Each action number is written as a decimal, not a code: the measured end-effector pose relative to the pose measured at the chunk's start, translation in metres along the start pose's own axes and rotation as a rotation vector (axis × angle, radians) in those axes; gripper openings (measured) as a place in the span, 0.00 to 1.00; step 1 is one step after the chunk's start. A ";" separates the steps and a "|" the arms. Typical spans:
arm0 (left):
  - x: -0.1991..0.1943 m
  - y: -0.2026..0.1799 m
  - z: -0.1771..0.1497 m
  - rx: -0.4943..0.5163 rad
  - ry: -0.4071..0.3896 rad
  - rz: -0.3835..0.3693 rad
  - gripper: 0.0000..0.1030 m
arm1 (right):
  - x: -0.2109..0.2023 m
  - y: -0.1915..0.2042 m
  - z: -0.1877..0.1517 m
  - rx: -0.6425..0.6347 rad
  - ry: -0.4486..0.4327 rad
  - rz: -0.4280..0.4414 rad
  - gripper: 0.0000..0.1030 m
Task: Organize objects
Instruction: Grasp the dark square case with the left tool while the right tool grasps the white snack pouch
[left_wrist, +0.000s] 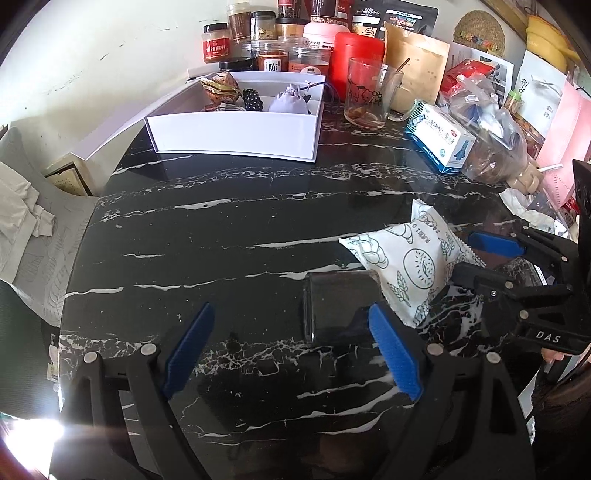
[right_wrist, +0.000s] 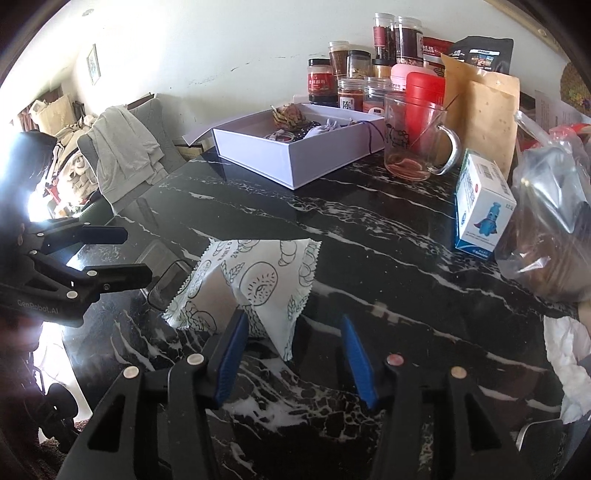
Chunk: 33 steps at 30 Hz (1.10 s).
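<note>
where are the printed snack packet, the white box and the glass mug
printed snack packet (right_wrist: 258, 284): right wrist view, on its printed face.
white box (left_wrist: 236, 136): left wrist view, on its front wall.
glass mug (right_wrist: 410, 147): right wrist view, on its clear side wall.

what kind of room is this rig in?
Most likely a lived-in home dining or kitchen area. A black marble table is backed by food jars and a glass mug, with clothes draped over a chair.
</note>
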<state>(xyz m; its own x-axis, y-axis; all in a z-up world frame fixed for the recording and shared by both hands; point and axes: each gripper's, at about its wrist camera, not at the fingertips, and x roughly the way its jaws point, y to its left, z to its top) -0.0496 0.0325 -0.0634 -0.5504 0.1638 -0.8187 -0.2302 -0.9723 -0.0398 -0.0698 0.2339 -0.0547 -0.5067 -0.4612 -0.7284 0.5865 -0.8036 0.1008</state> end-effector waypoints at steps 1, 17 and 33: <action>-0.001 0.001 0.000 0.001 -0.002 0.012 0.83 | 0.000 0.001 0.000 -0.001 -0.002 0.003 0.59; -0.004 0.017 0.003 0.023 -0.019 0.042 0.82 | 0.032 0.050 0.012 -0.084 0.008 -0.044 0.96; 0.007 -0.009 0.005 0.088 -0.006 -0.111 0.82 | 0.034 0.025 0.011 0.004 0.032 0.059 0.69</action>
<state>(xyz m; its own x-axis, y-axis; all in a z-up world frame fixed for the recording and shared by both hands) -0.0555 0.0435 -0.0662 -0.5224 0.2712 -0.8084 -0.3594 -0.9298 -0.0796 -0.0790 0.1939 -0.0693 -0.4508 -0.4954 -0.7425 0.6124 -0.7768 0.1465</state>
